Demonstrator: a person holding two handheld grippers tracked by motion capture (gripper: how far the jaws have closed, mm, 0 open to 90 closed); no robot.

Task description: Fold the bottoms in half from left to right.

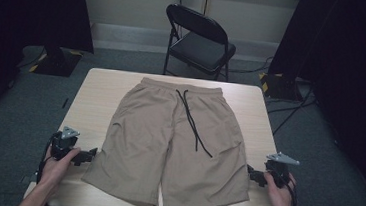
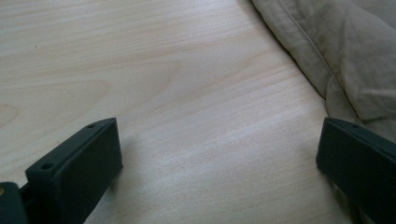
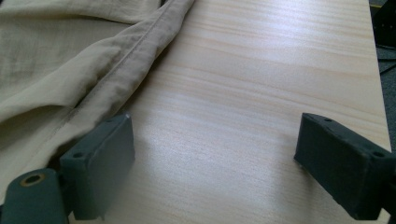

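Tan shorts (image 1: 168,137) with a black drawstring (image 1: 192,121) lie flat on the light wooden table (image 1: 96,95), waistband away from me. My left gripper (image 1: 88,156) rests on the table just left of the shorts' left leg, held by a hand. It is open, jaws wide apart over bare wood, with the fabric edge (image 2: 327,60) by its right jaw. My right gripper (image 1: 254,175) sits at the right leg's outer seam, also open. In the right gripper view the seam of the shorts (image 3: 126,65) runs beside the left jaw, nothing between the jaws.
A black folding chair (image 1: 201,39) stands behind the table's far edge. Dark curtains (image 1: 33,9) hang on both sides, with stand bases and cables on the grey carpet (image 1: 319,125). Bare wood (image 1: 255,109) borders the shorts left and right.
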